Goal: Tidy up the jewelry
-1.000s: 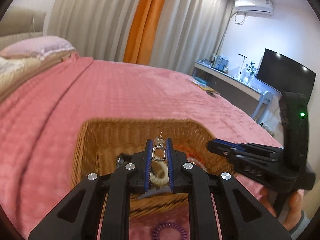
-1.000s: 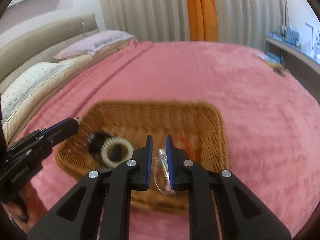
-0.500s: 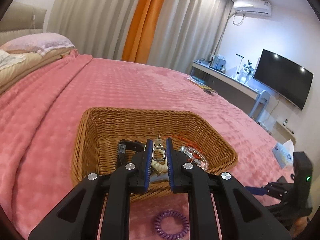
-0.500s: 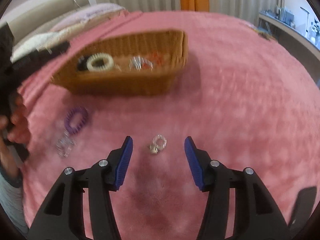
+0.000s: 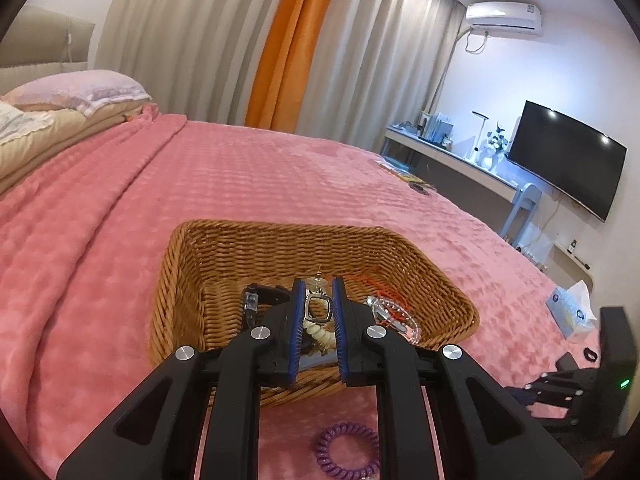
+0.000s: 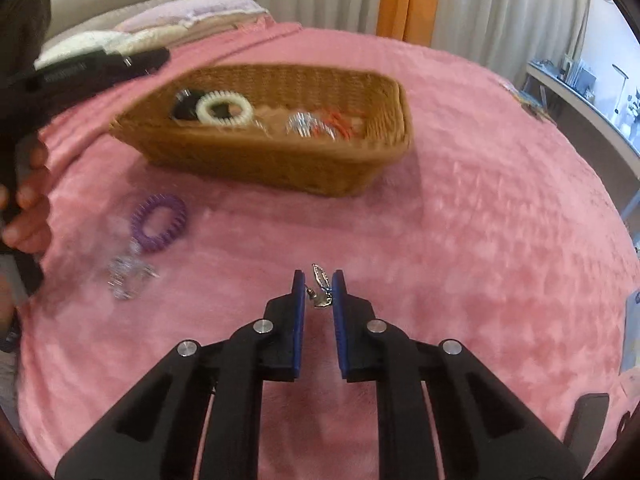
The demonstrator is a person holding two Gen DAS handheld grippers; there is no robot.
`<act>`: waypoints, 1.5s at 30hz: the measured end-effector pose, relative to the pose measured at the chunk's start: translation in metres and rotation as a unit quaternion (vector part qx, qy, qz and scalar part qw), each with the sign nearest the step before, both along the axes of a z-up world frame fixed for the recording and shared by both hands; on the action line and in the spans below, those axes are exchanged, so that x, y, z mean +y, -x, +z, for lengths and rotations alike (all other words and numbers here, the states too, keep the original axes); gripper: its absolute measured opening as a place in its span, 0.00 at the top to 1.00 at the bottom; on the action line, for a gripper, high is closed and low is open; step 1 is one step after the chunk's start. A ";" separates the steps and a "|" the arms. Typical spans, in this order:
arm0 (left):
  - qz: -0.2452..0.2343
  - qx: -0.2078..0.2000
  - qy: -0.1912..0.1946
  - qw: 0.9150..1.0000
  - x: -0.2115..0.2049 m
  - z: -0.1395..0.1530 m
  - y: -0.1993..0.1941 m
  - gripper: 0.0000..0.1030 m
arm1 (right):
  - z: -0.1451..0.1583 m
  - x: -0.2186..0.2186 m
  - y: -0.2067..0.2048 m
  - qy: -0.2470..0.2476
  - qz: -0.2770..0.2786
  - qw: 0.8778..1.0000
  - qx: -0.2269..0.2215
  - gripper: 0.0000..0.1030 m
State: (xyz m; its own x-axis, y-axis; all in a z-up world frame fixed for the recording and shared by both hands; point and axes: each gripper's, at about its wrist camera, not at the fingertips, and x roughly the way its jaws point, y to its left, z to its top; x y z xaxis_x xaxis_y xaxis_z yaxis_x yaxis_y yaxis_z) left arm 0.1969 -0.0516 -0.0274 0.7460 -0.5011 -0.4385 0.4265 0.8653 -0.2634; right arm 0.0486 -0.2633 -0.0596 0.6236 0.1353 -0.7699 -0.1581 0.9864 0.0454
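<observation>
Your right tongs [image 6: 318, 286] are closing on a small silver earring [image 6: 320, 284] on the pink bed blanket [image 6: 480, 240]. It's light and slippery; pinch its body. Your left tongs [image 5: 316, 300] grip a silver rectangular-ring earring [image 5: 318, 307].

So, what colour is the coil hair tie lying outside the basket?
Purple; the coil hair tie shows best in the right wrist view.

We see a wicker basket [image 6: 276, 160] on the pink bedspread holding a cream coil band [image 6: 224, 110], a clear bead bracelet [image 6: 302, 124] and red cord | purple coil band [image 6: 159, 222] and a blurred silver piece [image 6: 128, 274] on the bedspread | small silver earring [image 6: 320, 286] between blue pads
</observation>
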 end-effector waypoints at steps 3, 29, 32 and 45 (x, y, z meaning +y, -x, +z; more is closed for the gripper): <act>-0.001 -0.004 0.005 1.000 0.002 0.002 0.001 0.88 | 0.034 0.005 -0.003 0.004 0.006 0.999 -0.035 0.89; 0.008 0.006 -0.014 1.000 -0.002 -0.004 -0.013 0.67 | 0.020 0.001 -0.155 -0.122 -0.037 0.992 -0.006 0.78; 0.015 -0.007 0.001 1.000 0.006 0.004 -0.003 0.55 | 0.032 -0.004 -0.140 -0.124 -0.044 0.991 -0.027 0.49; 0.006 -0.028 0.001 1.000 0.019 0.050 0.088 0.55 | 0.073 0.032 -0.028 -0.106 0.011 0.993 -0.044 0.49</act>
State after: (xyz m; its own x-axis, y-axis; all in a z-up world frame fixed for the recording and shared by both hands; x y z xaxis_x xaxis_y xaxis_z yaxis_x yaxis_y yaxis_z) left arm 0.1087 -0.0328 0.0227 0.7759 -0.4928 -0.3940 0.4300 0.8700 -0.2415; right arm 0.0768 -0.2312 0.0138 0.6827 0.3028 -0.6650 -0.1919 0.9525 0.2366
